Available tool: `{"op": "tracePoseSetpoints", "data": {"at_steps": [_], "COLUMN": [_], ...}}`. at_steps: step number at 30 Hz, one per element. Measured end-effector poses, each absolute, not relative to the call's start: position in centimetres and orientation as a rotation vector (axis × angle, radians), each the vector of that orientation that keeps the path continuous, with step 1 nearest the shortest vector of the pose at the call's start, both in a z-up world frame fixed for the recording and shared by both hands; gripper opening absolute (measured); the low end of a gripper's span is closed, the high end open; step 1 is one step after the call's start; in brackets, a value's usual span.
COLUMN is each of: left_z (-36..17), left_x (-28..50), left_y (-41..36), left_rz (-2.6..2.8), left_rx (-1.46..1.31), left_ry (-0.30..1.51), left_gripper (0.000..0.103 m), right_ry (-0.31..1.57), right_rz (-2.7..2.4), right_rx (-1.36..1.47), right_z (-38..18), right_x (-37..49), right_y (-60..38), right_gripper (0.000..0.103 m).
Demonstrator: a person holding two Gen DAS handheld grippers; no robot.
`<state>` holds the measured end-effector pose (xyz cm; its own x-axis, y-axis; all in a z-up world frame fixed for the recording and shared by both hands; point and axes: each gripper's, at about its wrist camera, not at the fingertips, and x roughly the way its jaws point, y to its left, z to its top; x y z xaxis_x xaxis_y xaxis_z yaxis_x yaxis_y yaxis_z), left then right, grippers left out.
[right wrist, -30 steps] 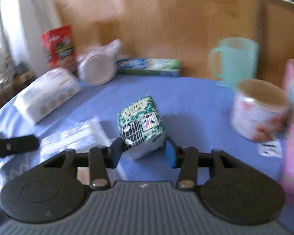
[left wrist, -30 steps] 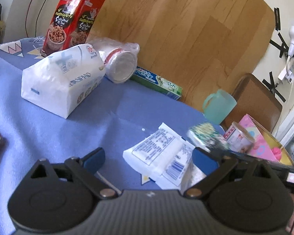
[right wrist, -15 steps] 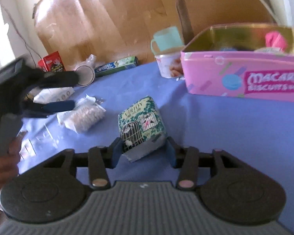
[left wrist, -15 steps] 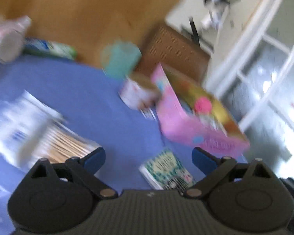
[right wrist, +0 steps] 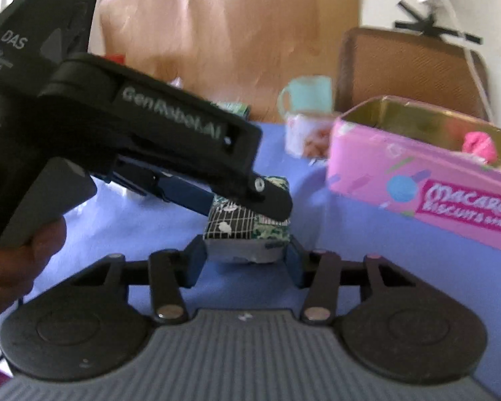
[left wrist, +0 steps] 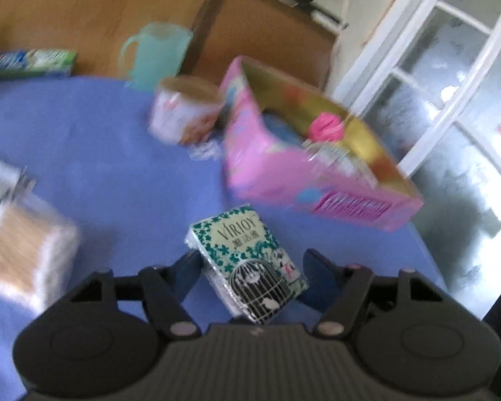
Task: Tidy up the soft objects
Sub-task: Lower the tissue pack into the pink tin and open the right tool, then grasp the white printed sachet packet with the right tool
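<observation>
You are mid-way through moving the tissue pack [left wrist: 247,260], the green floral one with the birdcage print, and it looks like a handover or a two-handed carry toward the pink biscuit tin [left wrist: 267,167] that sits open at centre right of the left wrist view. In the right wrist view your right gripper [right wrist: 243,260] has its fingers clenched on the near end of the pack at lower centre, pads pressed to both sides. Your left gripper [left wrist: 250,270] straddles the same pack in its own view, fingers spread wider than the pack with blue cloth showing on either side, so it reads as released; seen from the right wrist camera it comes in from the upper left and covers the pack's top. Whether the pack rests on the blue tablecloth [left wrist: 83,133] or is lifted just off it, you cannot tell. The next move probably calls for one clear grip: close the left before the right lets go, then carry the pack over the tin's wall. Both views are smeared by motion; the tin's contents are unclear apart from something bright pink [left wrist: 325,127], and the packet of sticks [left wrist: 23,260] at lower left is cut off and blurred.
</observation>
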<state>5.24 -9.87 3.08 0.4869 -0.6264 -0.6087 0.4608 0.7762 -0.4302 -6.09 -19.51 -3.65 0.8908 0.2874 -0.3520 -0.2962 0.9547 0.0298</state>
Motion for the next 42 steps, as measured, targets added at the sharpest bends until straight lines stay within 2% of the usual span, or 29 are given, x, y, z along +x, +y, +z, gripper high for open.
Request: {"op": "tracePoseSetpoints", "data": {"at_steps": [9,11,13,17,20,26,37,40,42], "left_z": [8.7,9.0,9.2,8.3,7.6,7.2,7.7,7.8,7.7], "left_x": [9.9,11.9,13.5,14.0,12.7,9.8,7.0,6.4,6.1], "left_y": [-18.1,-20.6,-22.8,-23.0,-21.2,-18.7,-14.7,-13.6,-13.0], "left_rz": [-0.779,-0.790,-0.739,-0.632,-0.610,-0.532,-0.476,-0.463,-0.452], "left_rx": [-0.148,-0.132,-0.088,-0.065,-0.057,0.004,0.000,0.004,0.015], "left_ry": [0.686,0.686,0.651,0.645,0.646,0.622,0.587,0.575,0.566], "left_gripper": [0.070,0.087,0.096,0.096,0.096,0.096,0.096,0.096,0.096], "right_ry": [0.184,0.188,0.196,0.254,0.225,0.160,0.163,0.152,0.151], "right_rz": [0.121,0.081,-0.002,-0.185,-0.139,-0.140,-0.140,-0.144,-0.138], "right_rx": [0.067,0.096,0.105,0.072,0.188,0.152,0.223,0.287,0.322], "right_z": [0.5,0.9,1.1,-0.1,-0.3,-0.5,0.1,0.2,0.4], "right_x": [-2.4,-0.3,2.7,7.0,5.5,2.0,-1.2,-1.8,-2.0], "right_y": [-25.2,-26.8,-28.3,-30.8,-32.3,-30.6,-29.6,-30.2,-30.5], "right_gripper": [0.052,0.052,0.056,0.056,0.056,0.059,0.060,0.068,0.068]}}
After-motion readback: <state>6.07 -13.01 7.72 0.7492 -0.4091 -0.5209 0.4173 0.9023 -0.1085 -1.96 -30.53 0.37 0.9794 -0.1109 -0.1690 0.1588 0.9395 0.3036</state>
